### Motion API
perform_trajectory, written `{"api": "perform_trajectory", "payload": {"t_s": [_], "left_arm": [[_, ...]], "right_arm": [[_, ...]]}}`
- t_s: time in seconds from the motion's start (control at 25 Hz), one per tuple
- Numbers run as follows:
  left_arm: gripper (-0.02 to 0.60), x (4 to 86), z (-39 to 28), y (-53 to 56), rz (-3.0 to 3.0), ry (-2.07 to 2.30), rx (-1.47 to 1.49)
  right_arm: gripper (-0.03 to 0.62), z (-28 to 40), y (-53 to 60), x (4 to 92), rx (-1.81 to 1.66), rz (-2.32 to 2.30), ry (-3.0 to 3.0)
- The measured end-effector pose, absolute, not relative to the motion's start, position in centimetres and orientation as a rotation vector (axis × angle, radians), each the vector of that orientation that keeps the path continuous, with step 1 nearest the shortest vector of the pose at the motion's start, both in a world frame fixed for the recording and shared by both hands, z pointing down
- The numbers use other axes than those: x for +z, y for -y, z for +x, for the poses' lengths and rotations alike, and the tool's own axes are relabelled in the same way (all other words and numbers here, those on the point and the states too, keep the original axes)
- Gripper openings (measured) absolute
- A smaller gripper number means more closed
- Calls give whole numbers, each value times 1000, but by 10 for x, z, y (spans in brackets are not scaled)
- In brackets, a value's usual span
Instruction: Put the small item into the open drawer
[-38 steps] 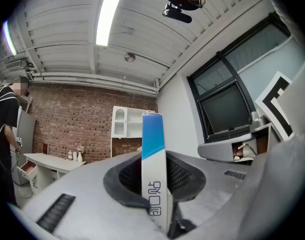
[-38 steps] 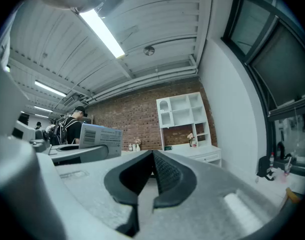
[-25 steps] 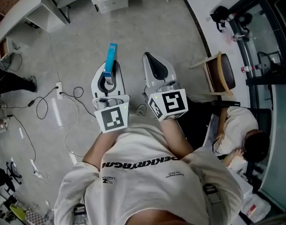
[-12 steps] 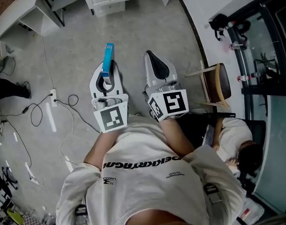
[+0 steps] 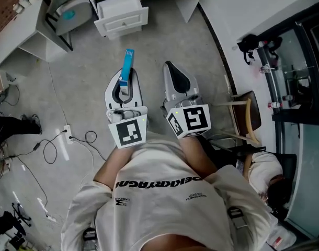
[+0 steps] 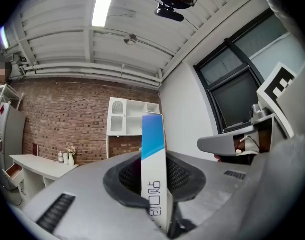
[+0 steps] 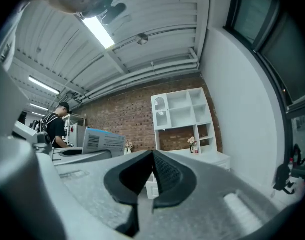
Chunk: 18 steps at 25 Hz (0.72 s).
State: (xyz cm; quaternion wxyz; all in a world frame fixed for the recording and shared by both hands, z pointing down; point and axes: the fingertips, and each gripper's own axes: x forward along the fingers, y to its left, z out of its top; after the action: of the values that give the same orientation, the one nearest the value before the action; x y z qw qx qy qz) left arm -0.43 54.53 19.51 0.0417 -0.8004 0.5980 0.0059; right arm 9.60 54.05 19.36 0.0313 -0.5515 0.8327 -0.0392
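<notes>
A slim blue-and-white box [image 5: 128, 67] stands on edge between the pads of my left gripper [image 5: 126, 83], which is shut on it. In the left gripper view the box [image 6: 153, 164] rises upright out of the closed jaws of the left gripper [image 6: 160, 196]. To its right my right gripper [image 5: 173, 72] is held level, shut and empty; in its own view the right gripper [image 7: 152, 181] has its black pads meeting with nothing between them. Ahead on the floor stands a white cabinet with its top drawer [image 5: 119, 7] pulled open.
Cables and a power strip [image 5: 69, 136] lie on the floor at the left. A wooden chair [image 5: 250, 114] and a seated person [image 5: 264, 171] are at the right. A white desk [image 5: 23, 30] is at the upper left. A white shelf unit [image 7: 182, 116] stands against the brick wall.
Both grippers and the person have moved forward across the floor. The white cabinet with the open drawer has come nearer in the head view. The box stays in the left gripper.
</notes>
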Motion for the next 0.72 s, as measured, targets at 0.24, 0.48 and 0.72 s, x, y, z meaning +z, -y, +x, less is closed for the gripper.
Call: {"api": "perform_trajectory", "payload": {"t_s": [0.24, 0.48, 0.72], "left_arm": [[63, 197, -28, -436, -2502, -1777, 5], [63, 212, -40, -380, -2499, -1751, -96], [63, 232, -50, -341, -2522, -1791, -135]], "right_arm": [[-3, 66, -435, 198, -127, -1748, -2554], [-3, 50, -377, 207, -108, -1800, -2587], [-3, 38, -338, 222, -166, -1788, -2603]]}}
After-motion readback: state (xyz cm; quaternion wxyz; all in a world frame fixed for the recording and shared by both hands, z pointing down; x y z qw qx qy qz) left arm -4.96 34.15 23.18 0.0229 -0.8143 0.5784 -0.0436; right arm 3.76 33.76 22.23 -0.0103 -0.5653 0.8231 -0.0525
